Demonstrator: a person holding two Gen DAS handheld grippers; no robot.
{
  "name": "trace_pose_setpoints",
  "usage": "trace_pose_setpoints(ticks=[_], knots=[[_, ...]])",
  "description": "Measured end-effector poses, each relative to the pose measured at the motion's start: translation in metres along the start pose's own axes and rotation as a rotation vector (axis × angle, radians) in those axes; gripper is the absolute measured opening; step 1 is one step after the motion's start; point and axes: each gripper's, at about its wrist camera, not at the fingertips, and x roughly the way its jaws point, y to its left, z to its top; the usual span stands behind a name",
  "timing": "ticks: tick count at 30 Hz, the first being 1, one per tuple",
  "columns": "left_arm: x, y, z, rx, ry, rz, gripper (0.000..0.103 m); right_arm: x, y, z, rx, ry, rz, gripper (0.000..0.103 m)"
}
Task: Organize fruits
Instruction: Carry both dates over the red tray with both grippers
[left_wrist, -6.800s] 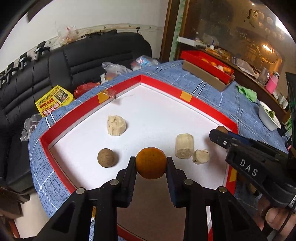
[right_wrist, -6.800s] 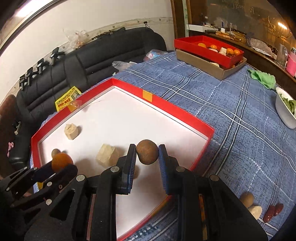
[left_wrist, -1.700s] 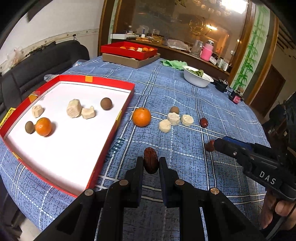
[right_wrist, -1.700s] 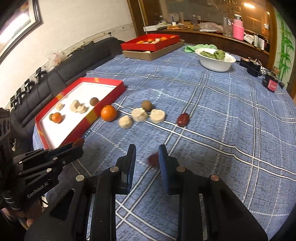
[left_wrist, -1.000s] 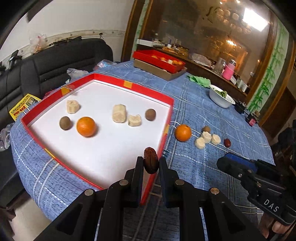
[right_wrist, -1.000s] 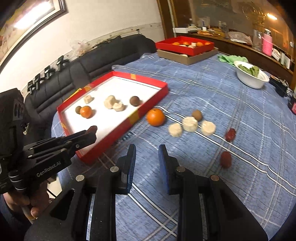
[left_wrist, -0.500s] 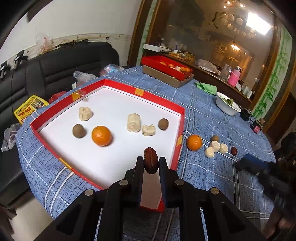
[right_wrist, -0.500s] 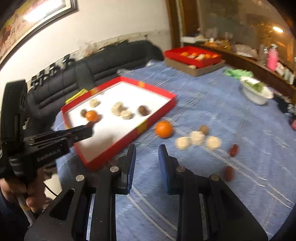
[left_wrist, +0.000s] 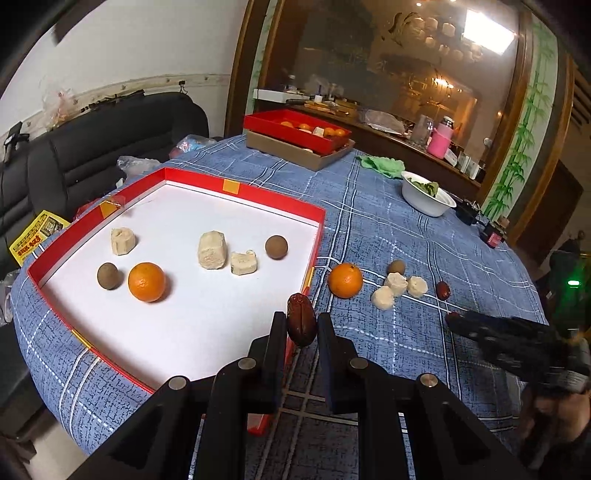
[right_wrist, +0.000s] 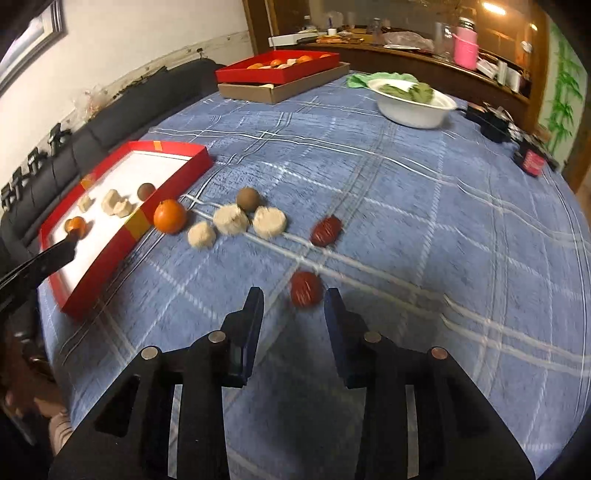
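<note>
**Meanwhile, one date gripped over the tray corner, another framed on the cloth**

Leftmost, the red tray (left_wrist: 317, 236) is sitting at the counter's (left_wrist: 388, 229) left edge, holding two brown round fruits (left_wrist: 108, 276), an orange (left_wrist: 146, 281) and three pale chunks (left_wrist: 211, 250) on its white floor. The left tool (left_wrist: 302, 325) is hovering over the tray's near right corner, its jaws clamped tight on a dark red date (left_wrist: 301, 319) standing upright between them.

Just beside the tray's right wall, a second orange (left_wrist: 345, 280) is lying on the blue checked cloth, with a brown round fruit (left_wrist: 396, 266), three more pale chunks (left_wrist: 396, 283) and another date (left_wrist: 442, 290) trailing off to its right.

Nearer the counter's front edge, the right tool (right_wrist: 293, 301) is pointing down at a red date (right_wrist: 305, 288) resting on the cloth. Its jaws have just been opening and are standing apart, the date lying in the gap closer to the right finger, with no pad pressing on it. This view is blurred.

Farther back, a white bowl (right_wrist: 413, 107) of greens is standing toward the counter's far right edge, and a second red tray (right_wrist: 277, 72) on a brown box is sitting at the far edge.
</note>
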Motion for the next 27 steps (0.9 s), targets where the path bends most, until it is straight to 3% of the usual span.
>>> trace_pose_setpoints(ticks=[1, 2, 12, 27], knots=[[0.0, 0.0, 0.0, 0.0, -0.001, 0.002, 0.015, 0.009, 0.003, 0.003, -0.022, 0.017, -0.021, 0.03], [-0.001, 0.0, 0.0, 0.0, -0.004, 0.005, 0.015, 0.016, 0.004, 0.004, -0.022, 0.037, -0.04, 0.017], [-0.001, 0.004, -0.001, -0.01, -0.005, 0.023, 0.015, -0.01, -0.003, -0.007, 0.027, -0.021, -0.01, 0.017], [-0.006, 0.034, 0.005, -0.082, -0.003, 0.163, 0.015, -0.015, 0.103, 0.028, -0.1, -0.102, 0.212, 0.017]])
